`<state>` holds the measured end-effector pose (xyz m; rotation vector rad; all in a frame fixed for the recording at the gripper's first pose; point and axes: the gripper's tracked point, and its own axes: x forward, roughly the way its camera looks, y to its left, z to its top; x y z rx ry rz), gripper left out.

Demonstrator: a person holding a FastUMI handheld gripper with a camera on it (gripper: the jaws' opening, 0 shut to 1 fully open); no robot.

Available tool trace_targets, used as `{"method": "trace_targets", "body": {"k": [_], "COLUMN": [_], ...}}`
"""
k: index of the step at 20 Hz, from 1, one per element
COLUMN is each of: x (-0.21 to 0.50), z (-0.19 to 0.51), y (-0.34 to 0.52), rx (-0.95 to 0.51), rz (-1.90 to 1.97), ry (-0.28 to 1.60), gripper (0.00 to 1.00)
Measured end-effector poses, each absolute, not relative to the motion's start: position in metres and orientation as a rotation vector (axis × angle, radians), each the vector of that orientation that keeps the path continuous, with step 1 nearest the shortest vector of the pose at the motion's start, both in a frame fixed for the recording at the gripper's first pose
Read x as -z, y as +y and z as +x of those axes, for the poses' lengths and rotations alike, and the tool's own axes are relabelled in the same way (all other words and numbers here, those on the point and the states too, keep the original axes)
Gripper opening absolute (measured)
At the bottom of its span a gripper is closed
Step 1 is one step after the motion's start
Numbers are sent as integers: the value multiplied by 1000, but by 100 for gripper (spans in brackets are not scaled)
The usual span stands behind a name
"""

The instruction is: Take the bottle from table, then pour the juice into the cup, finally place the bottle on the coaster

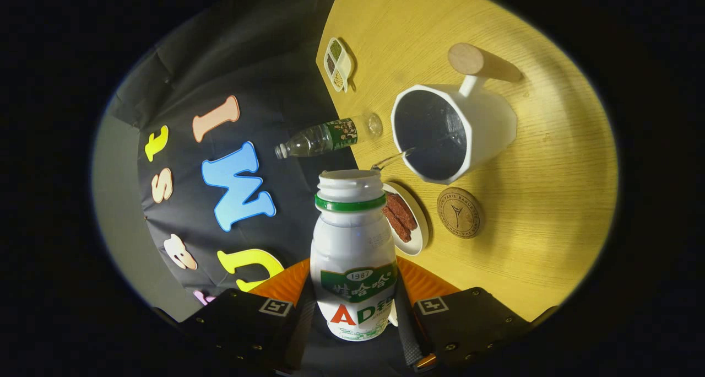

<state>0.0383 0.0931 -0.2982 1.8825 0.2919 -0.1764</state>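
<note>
Right up front you've got the bottle (353, 256) pinched between both fingers (355, 311), one pressing on each side of its smooth white plastic body. It's got a green band at the neck and the cap's off, mouth open, pointing out over the counter (551, 145). The whole view is tilted, so the counter runs up at a slant.

Going left to right beyond the fingers: dark wrinkly cloth wall, then a clear plastic water bottle (330, 137) with a green label, near the counter edge. Past it sits a small white three-part dish (337, 64) with little fillings. Just ahead of your bottle's mouth is a round white plate (412, 228) holding two reddish-brown strips. Then one faceted white cup (451, 132) with a round wooden handle and a dark inside, with the plate close by. Just beside the cup sits one round cork coaster (459, 212), bare. Counter is yellow wood-grain, matte.
</note>
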Motion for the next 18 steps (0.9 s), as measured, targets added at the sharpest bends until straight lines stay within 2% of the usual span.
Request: {"method": "trace_targets", "body": {"k": [18], "x": [305], "z": [42], "y": [88], "rx": [203], "rz": [1944], "ry": [267], "gripper": [67]}}
